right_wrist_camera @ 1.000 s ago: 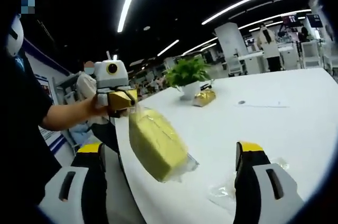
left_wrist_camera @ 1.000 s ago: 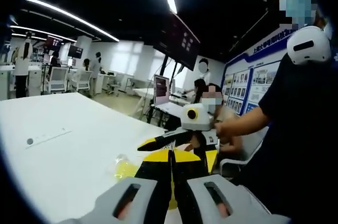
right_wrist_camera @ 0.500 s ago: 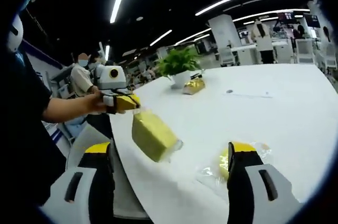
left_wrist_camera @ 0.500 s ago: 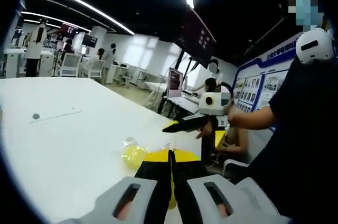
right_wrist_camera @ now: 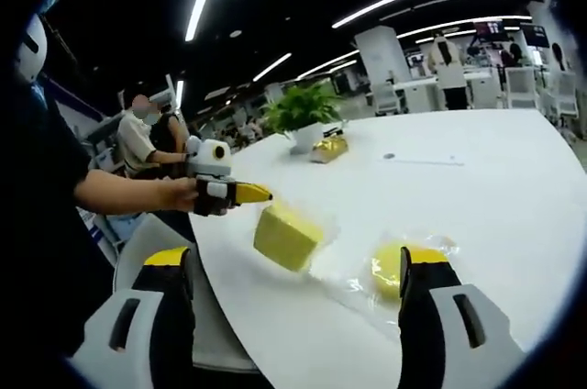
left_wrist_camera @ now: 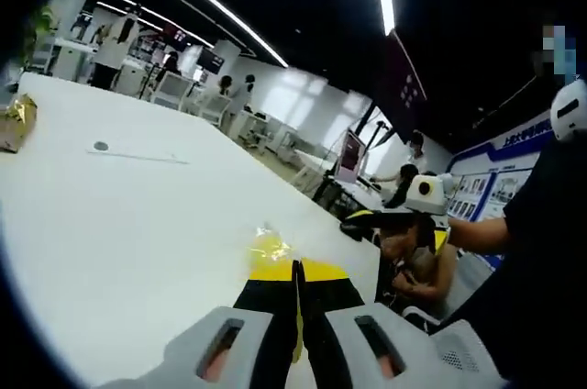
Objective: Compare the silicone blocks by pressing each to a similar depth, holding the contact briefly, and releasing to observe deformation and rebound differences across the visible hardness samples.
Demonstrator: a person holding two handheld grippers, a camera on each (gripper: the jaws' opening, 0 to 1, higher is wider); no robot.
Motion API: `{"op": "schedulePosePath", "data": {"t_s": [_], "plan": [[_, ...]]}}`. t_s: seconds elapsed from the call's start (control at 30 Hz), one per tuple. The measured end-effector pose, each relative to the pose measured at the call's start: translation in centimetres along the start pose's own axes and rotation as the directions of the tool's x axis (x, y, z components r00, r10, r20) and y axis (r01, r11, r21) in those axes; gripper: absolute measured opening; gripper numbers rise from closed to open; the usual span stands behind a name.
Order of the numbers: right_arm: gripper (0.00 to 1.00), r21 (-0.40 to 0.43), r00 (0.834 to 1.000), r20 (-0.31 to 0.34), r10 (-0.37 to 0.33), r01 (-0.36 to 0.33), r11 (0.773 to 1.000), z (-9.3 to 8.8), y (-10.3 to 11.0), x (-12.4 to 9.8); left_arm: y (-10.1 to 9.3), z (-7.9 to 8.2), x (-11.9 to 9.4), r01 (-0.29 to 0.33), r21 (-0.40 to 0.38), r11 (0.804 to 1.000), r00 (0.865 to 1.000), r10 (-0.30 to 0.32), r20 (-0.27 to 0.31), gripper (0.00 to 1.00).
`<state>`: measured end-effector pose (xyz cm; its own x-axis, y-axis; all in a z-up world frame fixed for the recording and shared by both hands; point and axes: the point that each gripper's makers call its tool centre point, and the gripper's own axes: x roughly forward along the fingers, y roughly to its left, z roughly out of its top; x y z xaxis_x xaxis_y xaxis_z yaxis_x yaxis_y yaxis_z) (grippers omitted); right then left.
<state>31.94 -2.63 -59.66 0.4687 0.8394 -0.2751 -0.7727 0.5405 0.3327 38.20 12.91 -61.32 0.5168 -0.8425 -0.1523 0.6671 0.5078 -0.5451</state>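
The white table (right_wrist_camera: 477,169) is carrying a wrapped yellow silicone block (right_wrist_camera: 287,236) near its edge; the left gripper (right_wrist_camera: 240,193), fingers together (clamped on wrapping, seemingly), risks dragging it off; the right gripper (right_wrist_camera: 298,316) is hovering, fingers apart.

Open-plan lab: workstations (left_wrist_camera: 151,86), monitors (left_wrist_camera: 350,154)

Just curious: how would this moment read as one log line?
left tongs: shut on bag of yellow block | right tongs: open | second yellow block: on table
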Motion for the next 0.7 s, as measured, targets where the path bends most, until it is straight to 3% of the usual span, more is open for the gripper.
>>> {"op": "schedulePosePath", "data": {"t_s": [0.07, 0.1, 0.27, 0.43, 0.7], "plan": [[0.86, 0.002, 1.000, -0.010, -0.001, 0.001, 1.000, -0.3, 0.0, -0.1, 0.5, 0.3, -0.1, -0.004, -0.064, 0.998, 1.000, 0.006, 0.018, 0.00], [0.86, -0.002, 1.000, -0.020, -0.006, 0.006, 1.000, -0.6, -0.1, -0.1, 0.9, 0.3, -0.1, -0.031, -0.034, 0.999, 0.999, 0.032, 0.018, 0.00], [0.86, -0.003, 1.000, -0.010, -0.006, 0.006, 1.000, -0.6, 0.1, -0.1, 1.7, 0.6, 0.2, -0.072, -0.041, 0.997, 0.997, 0.073, 0.029, 0.00], [0.86, -0.006, 1.000, -0.018, -0.018, 0.018, 1.000, -0.8, 0.0, -0.1, 3.9, 0.8, 0.4, -0.175, -0.044, 0.984, 0.984, 0.177, 0.024, 0.00], [0.85, 0.005, 0.999, -0.012, -0.035, 0.036, 0.999, -1.1, -0.4, -0.5, 6.1, 1.0, 1.3, -0.225, -0.084, 0.971, 0.974, 0.227, 0.022, 0.00]]}}
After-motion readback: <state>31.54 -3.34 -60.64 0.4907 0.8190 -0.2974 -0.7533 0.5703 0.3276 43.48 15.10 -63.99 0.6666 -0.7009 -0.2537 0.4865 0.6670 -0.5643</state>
